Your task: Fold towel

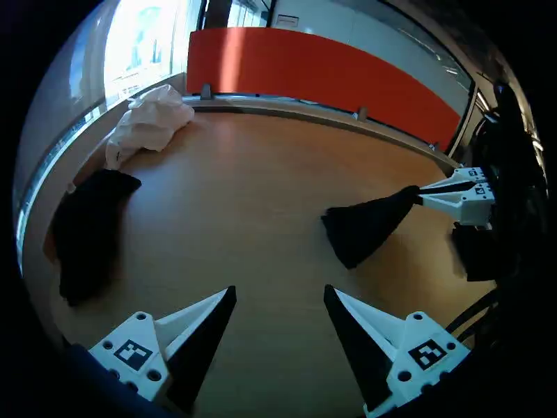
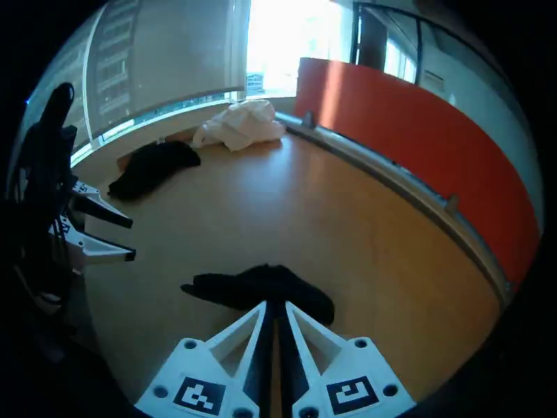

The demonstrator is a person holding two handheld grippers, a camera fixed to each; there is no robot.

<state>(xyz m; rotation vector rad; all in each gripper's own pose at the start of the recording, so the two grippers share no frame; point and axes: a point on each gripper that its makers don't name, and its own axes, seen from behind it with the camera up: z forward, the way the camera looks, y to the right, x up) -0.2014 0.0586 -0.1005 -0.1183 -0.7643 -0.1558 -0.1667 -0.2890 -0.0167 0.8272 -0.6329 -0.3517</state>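
The right gripper [image 2: 275,306] is pinching one corner of the black towel [image 2: 259,285], fingers pressed together on the cloth, out toward the right side of the tabletop [image 1: 264,181] and well short of its far edge. The towel is widening from that pinch toward the tabletop's middle. Its free end is lying ahead and to the right of the left gripper [image 1: 279,289], whose fingers are standing wide apart and empty.
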